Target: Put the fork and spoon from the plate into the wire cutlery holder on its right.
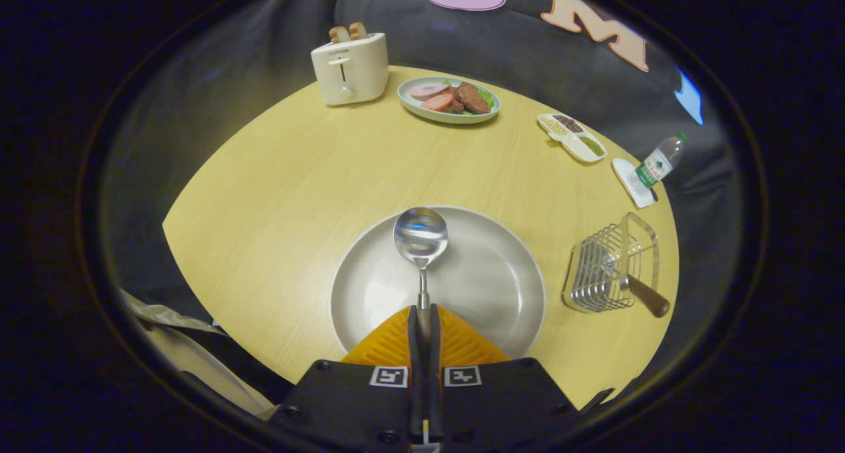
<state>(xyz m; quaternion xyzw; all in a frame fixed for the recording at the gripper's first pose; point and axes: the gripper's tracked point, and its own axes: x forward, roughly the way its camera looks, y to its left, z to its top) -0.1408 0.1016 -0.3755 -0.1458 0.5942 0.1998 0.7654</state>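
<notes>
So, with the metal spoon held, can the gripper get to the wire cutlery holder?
Probably yes. The gripper, shut on the metal spoon, has bare wooden table between the round grey plate and the wire cutlery holder.

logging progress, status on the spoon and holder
Gripper shut on spoon, over plate. Wire cutlery holder already holds the fork. Path looks clear.

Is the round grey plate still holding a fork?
No: the round grey plate lies bare, and the claw is shut on the shiny metal spoon above it.
</notes>
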